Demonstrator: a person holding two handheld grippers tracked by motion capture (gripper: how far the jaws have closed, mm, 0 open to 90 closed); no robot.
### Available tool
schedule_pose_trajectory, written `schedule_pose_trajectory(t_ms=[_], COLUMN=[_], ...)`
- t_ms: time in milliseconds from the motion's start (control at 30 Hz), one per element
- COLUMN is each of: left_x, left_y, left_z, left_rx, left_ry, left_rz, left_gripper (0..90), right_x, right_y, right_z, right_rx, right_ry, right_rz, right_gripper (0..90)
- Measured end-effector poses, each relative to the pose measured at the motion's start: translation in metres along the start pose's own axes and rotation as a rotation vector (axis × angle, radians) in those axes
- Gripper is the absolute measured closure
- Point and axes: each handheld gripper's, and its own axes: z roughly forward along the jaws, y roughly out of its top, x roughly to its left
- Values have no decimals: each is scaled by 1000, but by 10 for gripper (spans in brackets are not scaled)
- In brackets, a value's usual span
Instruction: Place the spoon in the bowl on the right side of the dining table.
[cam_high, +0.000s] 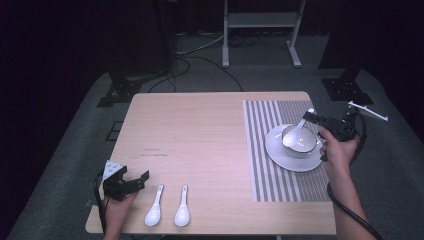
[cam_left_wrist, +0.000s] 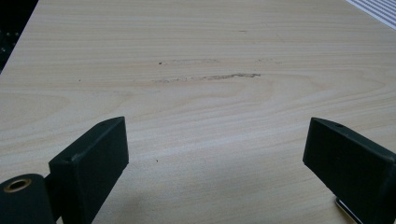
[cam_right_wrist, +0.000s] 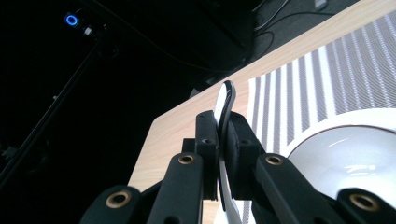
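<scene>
A white bowl (cam_high: 300, 141) stands on a white plate (cam_high: 292, 161) on the striped mat (cam_high: 272, 175) at the table's right. My right gripper (cam_high: 310, 117) is shut on the handle of a white spoon (cam_high: 296, 133), whose scoop dips into the bowl. In the right gripper view the spoon handle (cam_right_wrist: 224, 105) sticks up from between the shut jaws of the right gripper (cam_right_wrist: 223, 140), with the plate (cam_right_wrist: 355, 154) at the lower right. Two more white spoons (cam_high: 155, 206) (cam_high: 182, 206) lie near the front edge. My left gripper (cam_high: 136, 180) rests open at the front left, left of them; its open jaws (cam_left_wrist: 215, 154) frame bare wood.
The light wooden table (cam_high: 195, 135) has bare room across its left and middle. Beyond its far edge stand a white frame (cam_high: 261, 30), black stands (cam_high: 345, 85) and cables on the grey floor.
</scene>
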Motion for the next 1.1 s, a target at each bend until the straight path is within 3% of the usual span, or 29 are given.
schedule_pose_trajectory(t_ms=[700,1100], left_x=[0,-1], left_y=[0,0], left_z=[0,0], left_rx=[-2,-2], left_ry=[-1,1], left_rz=[0,2], left_gripper=[55,55], right_x=[-47,-67], right_y=[1,-7], right_z=[3,1], right_rx=[-132,-146], right_ry=[-104,-137], right_rz=[111,149], right_gripper=[845,845])
